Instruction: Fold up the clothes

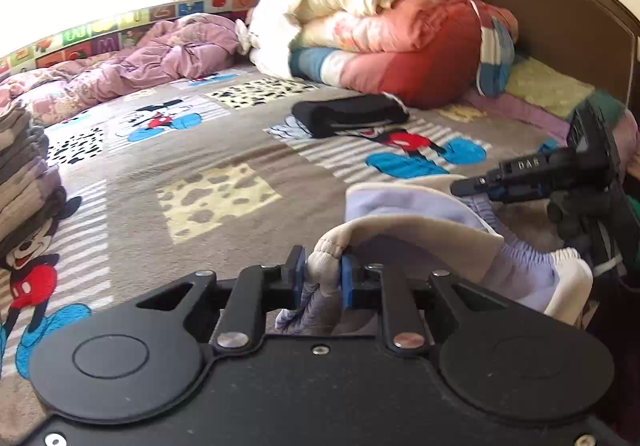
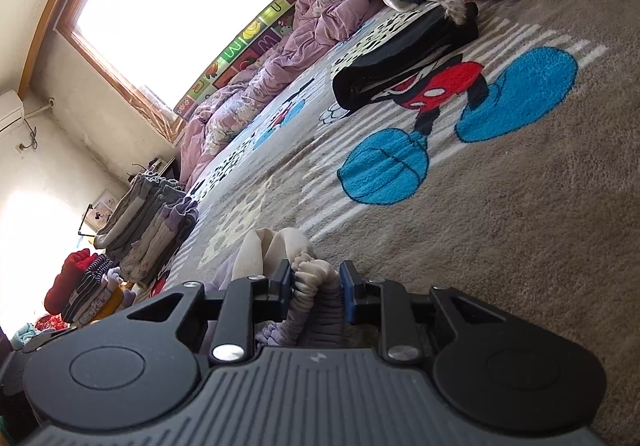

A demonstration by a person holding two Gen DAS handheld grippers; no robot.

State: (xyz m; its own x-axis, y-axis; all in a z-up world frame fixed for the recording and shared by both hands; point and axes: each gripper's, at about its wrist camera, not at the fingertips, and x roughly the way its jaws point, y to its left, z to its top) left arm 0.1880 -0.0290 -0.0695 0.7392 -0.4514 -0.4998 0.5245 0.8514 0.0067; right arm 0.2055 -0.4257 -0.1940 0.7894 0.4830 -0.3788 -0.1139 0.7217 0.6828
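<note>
A bed [image 1: 208, 166] is carrying the whole scene, and a grey-brown cartoon-print blanket [image 2: 520, 206] is covering its surface. A heap of rolled quilts [image 1: 384, 30] in cream, orange and red is lying against the dark headboard [image 1: 560, 18], and a crumpled mauve quilt [image 1: 160, 58] is stretching along the window side. A stack of folded clothes [image 2: 152, 222] in grey and lilac is sitting at the far edge of the bed, well apart from a folded black garment [image 1: 348, 114] that is resting near the quilt heap. The task item, a small lilac and cream garment [image 1: 432, 222], is hanging between the two grippers just above the blanket, with its elastic edge gathered at both ends. The left gripper [image 1: 323, 278] is gripping one bunched end of this garment, its blue-padded fingers [image 1: 347, 282] standing narrow and pressing on the cloth. The right gripper [image 2: 316, 286] is gripping the other gathered end, its fingers [image 2: 347, 298] also narrow with the ribbed cloth packed between them. In the left wrist view, the right gripper is pointing in from the right edge of the view.
</note>
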